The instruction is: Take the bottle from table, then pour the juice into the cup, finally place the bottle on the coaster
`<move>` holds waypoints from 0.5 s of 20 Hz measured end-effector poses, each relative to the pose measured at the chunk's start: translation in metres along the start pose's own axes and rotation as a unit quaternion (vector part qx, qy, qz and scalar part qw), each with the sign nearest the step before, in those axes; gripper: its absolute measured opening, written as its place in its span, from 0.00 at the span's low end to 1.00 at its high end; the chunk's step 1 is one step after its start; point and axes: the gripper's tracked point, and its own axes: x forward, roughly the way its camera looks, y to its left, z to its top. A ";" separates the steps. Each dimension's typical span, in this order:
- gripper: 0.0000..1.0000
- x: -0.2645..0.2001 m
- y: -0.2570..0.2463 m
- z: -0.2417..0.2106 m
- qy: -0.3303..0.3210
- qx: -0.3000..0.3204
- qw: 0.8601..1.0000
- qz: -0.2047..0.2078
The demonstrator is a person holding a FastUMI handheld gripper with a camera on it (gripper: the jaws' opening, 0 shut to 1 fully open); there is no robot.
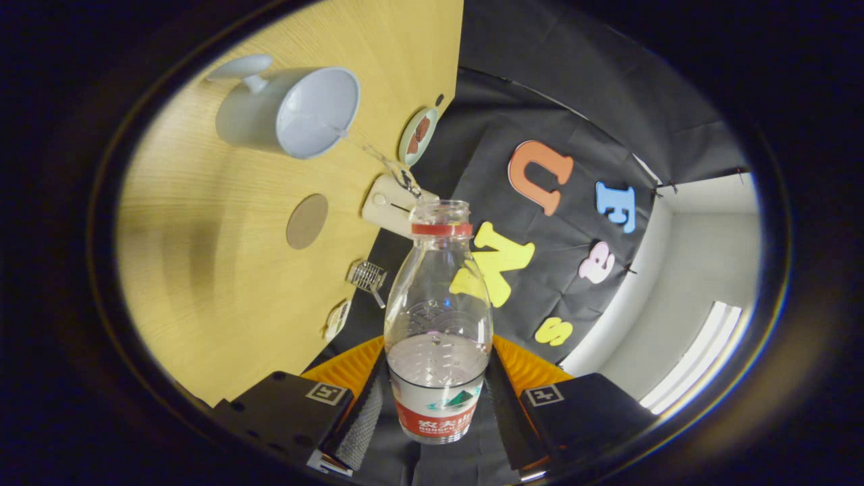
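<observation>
wood table [202,270] rolled sideways in view. gripper [437,405] clamped on bottle [439,317], uncapped neck aimed along fingers toward cup [290,111]; thin stream reaches cup rim. coaster [307,221] between.

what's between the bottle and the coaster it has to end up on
Nothing visible. The tongs are shut on the bottle, tilted with its open mouth toward the cup. The round coaster lies on bare table between cup and bottle. The small wire item sits off to the side, by the table's edge.
</observation>
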 end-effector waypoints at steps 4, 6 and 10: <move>0.81 0.001 -0.006 -0.004 0.011 -0.010 1.000 0.001; 0.81 -0.001 -0.008 -0.007 0.014 -0.015 1.000 0.004; 0.81 -0.005 -0.017 -0.008 0.016 -0.018 1.000 -0.002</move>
